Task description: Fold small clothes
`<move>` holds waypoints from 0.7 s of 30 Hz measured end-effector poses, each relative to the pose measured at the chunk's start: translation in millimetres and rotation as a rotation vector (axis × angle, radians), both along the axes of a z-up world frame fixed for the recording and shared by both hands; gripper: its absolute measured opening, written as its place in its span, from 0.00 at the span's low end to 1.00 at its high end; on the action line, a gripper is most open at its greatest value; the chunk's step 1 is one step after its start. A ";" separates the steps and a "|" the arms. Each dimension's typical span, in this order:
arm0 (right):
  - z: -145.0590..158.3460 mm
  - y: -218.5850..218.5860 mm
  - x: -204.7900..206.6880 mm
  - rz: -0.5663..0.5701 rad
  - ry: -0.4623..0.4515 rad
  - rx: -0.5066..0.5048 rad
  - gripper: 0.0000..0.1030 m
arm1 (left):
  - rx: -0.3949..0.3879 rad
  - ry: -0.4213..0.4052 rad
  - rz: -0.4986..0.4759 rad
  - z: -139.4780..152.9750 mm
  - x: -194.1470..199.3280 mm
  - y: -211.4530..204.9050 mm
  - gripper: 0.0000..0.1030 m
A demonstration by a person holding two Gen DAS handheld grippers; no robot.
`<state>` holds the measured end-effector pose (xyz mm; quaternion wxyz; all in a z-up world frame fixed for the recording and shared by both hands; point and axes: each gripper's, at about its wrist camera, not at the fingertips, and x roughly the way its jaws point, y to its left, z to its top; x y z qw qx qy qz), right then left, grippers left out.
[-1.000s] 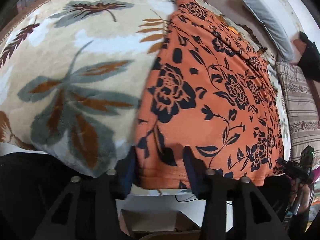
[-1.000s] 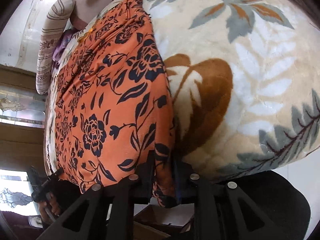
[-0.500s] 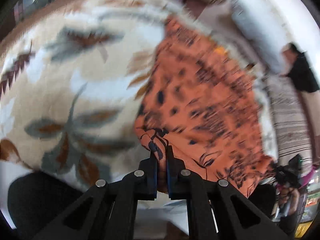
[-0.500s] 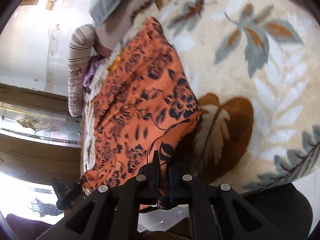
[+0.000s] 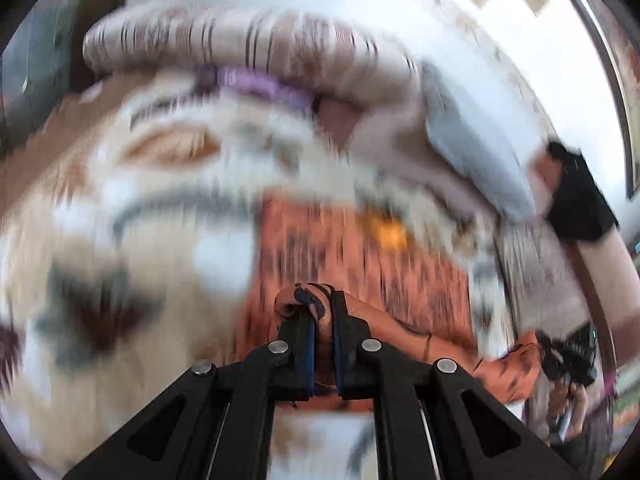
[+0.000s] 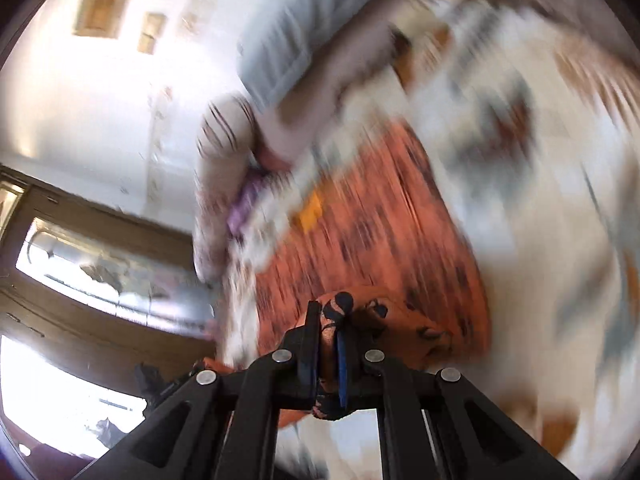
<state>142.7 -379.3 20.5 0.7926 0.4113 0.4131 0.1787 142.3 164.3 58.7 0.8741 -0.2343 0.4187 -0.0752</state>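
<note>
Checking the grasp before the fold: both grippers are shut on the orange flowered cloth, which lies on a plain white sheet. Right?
Not quite. Both wrist views show the left gripper and right gripper shut on the orange flowered cloth, but it lies on a leaf-patterned blanket, not a plain white sheet.

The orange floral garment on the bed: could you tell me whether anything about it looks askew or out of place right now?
Nothing stands out. The left gripper and right gripper are each shut on a bunched bit of the orange floral garment, lifted off the leaf-print blanket. The frames are too blurred to judge creases.
</note>
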 end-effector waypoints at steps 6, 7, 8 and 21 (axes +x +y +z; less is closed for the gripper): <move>-75.8 0.3 115.2 -0.132 0.147 -0.085 0.67 | 0.124 0.106 0.072 -64.2 117.9 -19.9 0.55; -83.8 -0.1 114.6 -0.155 0.161 -0.091 0.73 | 0.155 0.136 0.088 -82.3 127.4 -20.7 0.55; -91.9 0.6 109.3 -0.170 0.141 -0.079 0.73 | 0.184 0.175 0.104 -96.7 133.1 -19.1 0.55; -96.9 39.9 -42.9 -0.118 0.144 -0.018 0.73 | -0.037 0.115 0.255 -89.4 6.2 4.6 0.74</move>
